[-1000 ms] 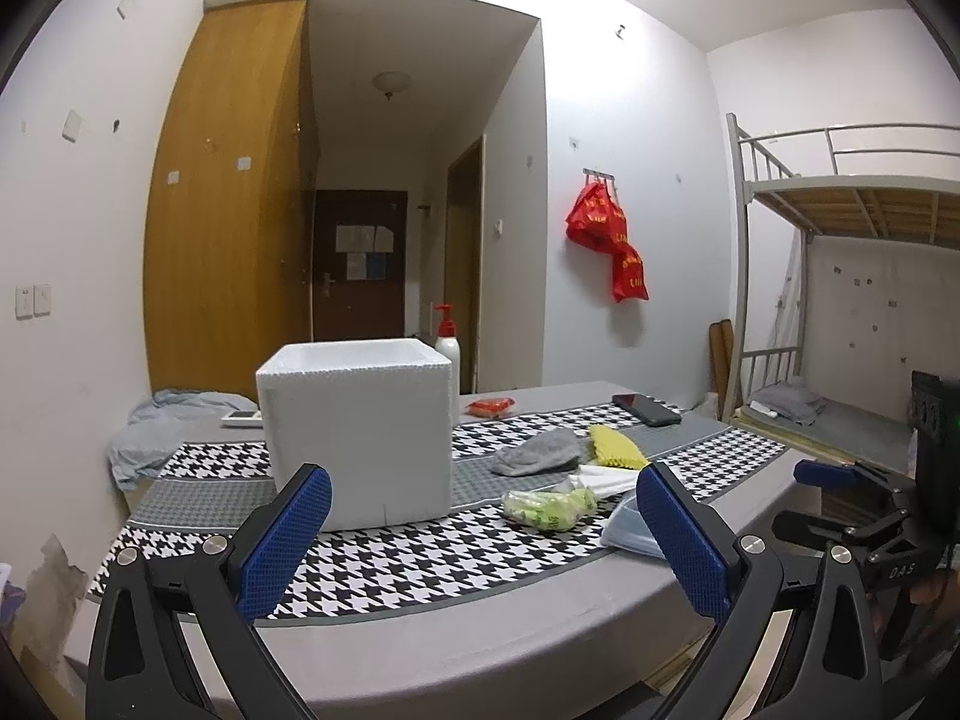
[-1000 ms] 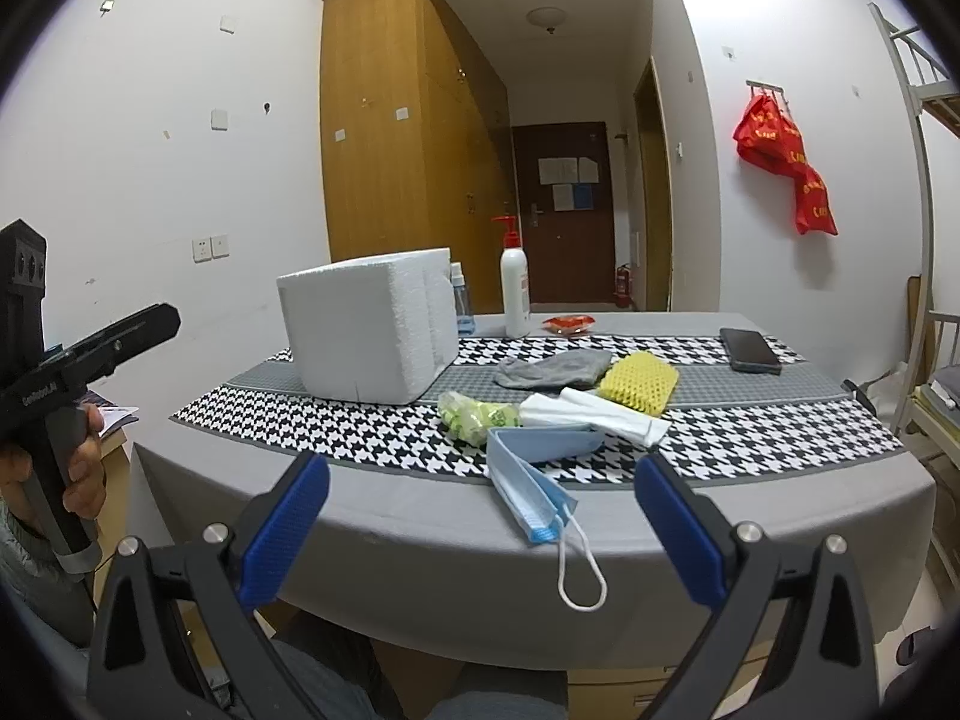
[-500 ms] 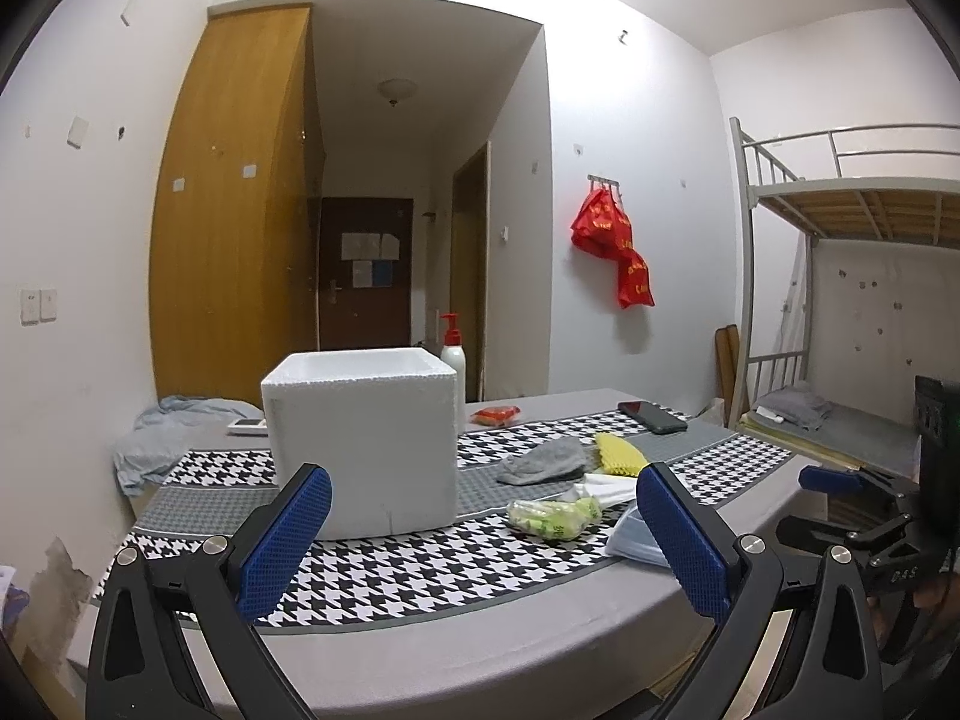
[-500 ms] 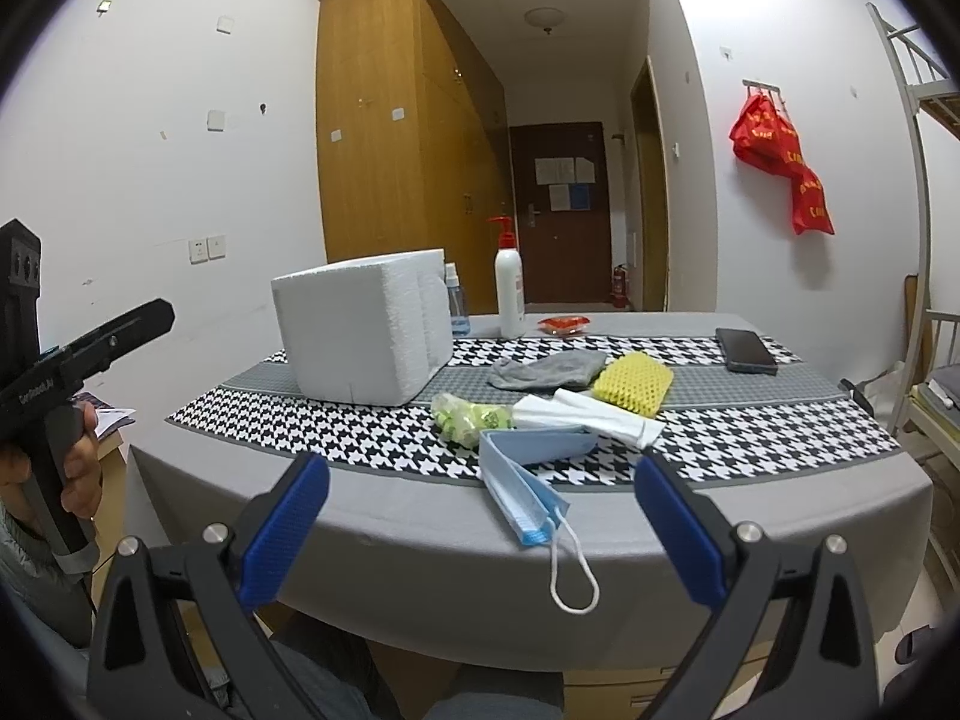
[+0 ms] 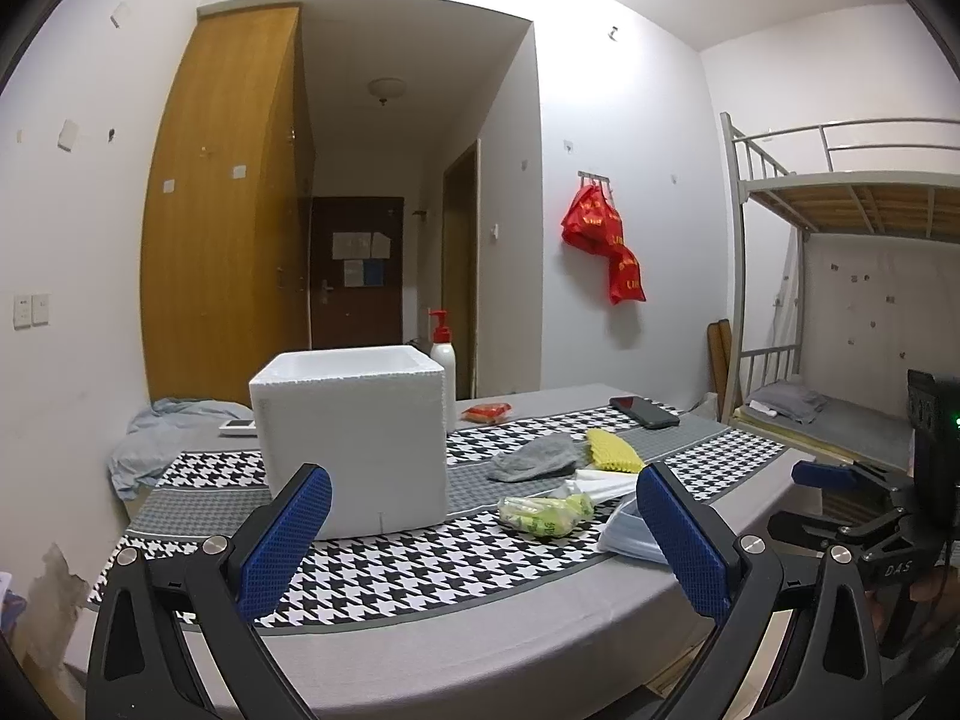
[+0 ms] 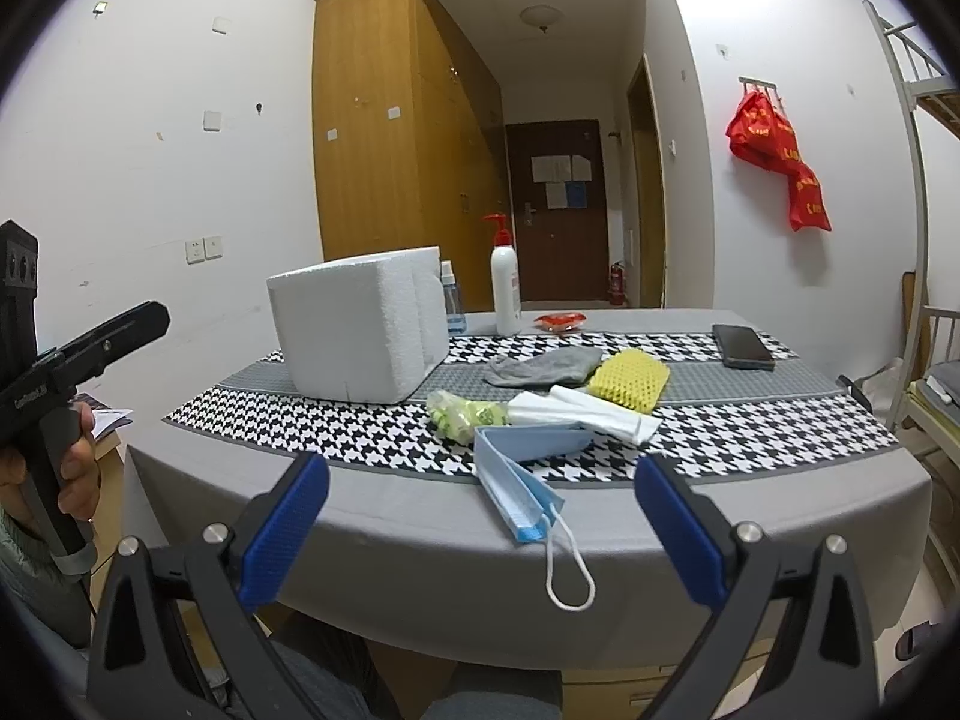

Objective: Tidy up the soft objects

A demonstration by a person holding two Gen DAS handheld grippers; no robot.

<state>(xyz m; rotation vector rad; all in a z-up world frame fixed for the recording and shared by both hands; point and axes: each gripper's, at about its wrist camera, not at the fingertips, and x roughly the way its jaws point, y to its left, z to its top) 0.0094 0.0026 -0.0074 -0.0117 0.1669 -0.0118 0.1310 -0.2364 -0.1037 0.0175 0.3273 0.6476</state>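
Both tools sit spread wide and empty, short of the grey-clothed desk (image 6: 420,546): the right tool (image 6: 480,528) faces the near edge, the left tool (image 5: 480,540) faces the desk from its left end. Nearest the right tool, a pleated blue face mask (image 6: 519,474) overhangs the edge, its ear loop dangling. Just behind lie a crinkly green-and-clear plastic packet (image 6: 459,414), a folded white cloth (image 6: 582,414), a yellow mesh sponge (image 6: 627,381) and a grey knit cloth (image 6: 543,367). Further left stands the white foam box (image 6: 360,330), open at the top, the likely container. No sorting looks begun; the next move calls for reaching to the mask and pinching its body, not the loop.
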